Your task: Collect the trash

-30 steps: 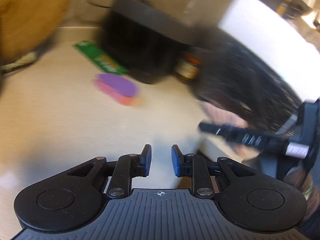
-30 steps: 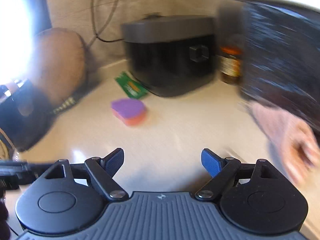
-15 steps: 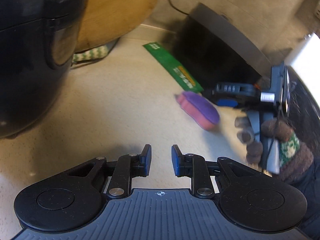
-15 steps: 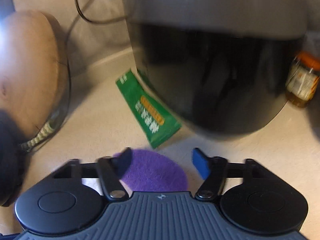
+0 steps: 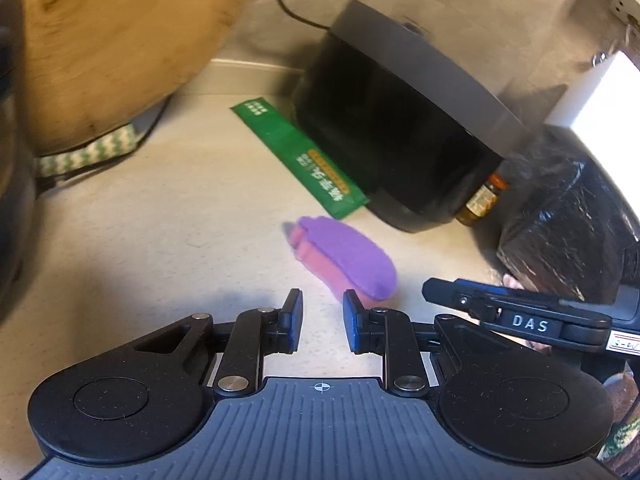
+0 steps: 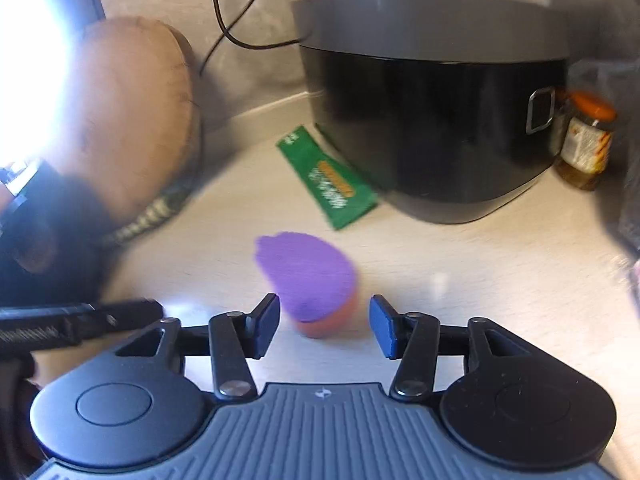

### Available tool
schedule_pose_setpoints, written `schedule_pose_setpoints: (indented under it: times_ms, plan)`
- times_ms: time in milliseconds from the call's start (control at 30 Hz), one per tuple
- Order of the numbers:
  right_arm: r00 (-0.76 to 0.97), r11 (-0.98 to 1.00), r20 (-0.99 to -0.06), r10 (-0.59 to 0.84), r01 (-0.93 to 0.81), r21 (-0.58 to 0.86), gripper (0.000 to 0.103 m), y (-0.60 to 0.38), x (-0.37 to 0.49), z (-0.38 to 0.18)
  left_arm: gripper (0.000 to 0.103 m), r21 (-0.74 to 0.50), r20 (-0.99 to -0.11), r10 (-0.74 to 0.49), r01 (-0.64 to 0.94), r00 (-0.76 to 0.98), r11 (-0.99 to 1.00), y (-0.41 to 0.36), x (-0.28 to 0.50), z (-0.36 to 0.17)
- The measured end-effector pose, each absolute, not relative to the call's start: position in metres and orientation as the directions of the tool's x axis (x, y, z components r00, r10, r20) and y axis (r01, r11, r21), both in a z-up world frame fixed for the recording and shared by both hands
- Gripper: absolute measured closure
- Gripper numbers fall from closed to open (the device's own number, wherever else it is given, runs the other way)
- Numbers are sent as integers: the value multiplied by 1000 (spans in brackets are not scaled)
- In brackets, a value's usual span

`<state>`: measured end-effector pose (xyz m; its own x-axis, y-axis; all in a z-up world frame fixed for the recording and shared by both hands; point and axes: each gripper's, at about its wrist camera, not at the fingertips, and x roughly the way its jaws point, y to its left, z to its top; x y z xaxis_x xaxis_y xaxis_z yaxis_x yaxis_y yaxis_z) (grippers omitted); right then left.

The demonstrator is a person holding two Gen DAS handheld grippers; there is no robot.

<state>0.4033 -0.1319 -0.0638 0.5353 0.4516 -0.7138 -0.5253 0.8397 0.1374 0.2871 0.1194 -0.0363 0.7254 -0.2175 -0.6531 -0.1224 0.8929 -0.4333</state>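
Pale countertop [image 6: 460, 264] carries a purple sponge [image 6: 308, 276] just ahead of the right gripper [image 6: 324, 322], whose half-spread, empty jaws, having just narrowed, likely must advance to straddle and pinch it.

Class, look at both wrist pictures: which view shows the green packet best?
The left wrist view. There the green packet lies in full length and fairly sharp, its far side beside the black cooker. In the right wrist view it is blurred, its print unreadable.
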Motion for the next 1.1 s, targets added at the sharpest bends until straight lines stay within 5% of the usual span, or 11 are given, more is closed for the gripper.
schedule_pose_setpoints:
  times_ms: [100, 200, 300, 400, 533, 567, 633, 667, 700, 1000, 1100]
  plan:
    - [593, 832, -694, 407, -554, 15, 25, -119, 410, -61, 78, -428, -678, -213, -142, 703, 893, 120, 285, -44]
    - [620, 834, -675, 401, -551, -11, 23, -105, 429, -65, 78, -442, -690, -218, -163, 691, 882, 130, 273, -51]
    - [592, 887, -708, 384, -448, 107, 23, -82, 471, -76, 78, -457, -689, -245, -148, 682, 877, 141, 261, -56]
    - [566, 928, -748, 346, -323, 185, 31, -61, 512, -94, 78, -459, -686, -259, -128, 680, 879, 151, 251, -59]
    - [581, 969, -788, 202, -237, 73, 46, -34, 536, -118, 78, -490, -664, -300, -95, 685, 867, 161, 242, -62]
    - [595, 973, -787, 165, -228, 31, 67, -29, 537, -121, 78, -494, -658, -309, -84, 687, 865, 163, 241, -62]
    - [618, 969, -773, 147, -246, -12, 79, -25, 536, -122, 78, -508, -642, -325, -68, 694, 859, 167, 239, -63]
    - [618, 965, -768, 171, -263, 3, 100, -26, 533, -119, 78, -517, -634, -334, -61, 697, 854, 169, 238, -64]
    - [606, 960, -770, 201, -278, 31, 103, -29, 529, -115, 78, -525, -629, -341, -58, 698, 849, 171, 238, -65]
    - [511, 900, -772, 377, -401, 174, 102, -62, 477, -76, 78, -568, -607, -366, -63, 705, 821, 169, 243, -70]
    - [528, 919, -758, 384, -302, 255, 84, -74, 492, -88, 78, -553, -604, -346, -66, 718, 830, 163, 235, -67]
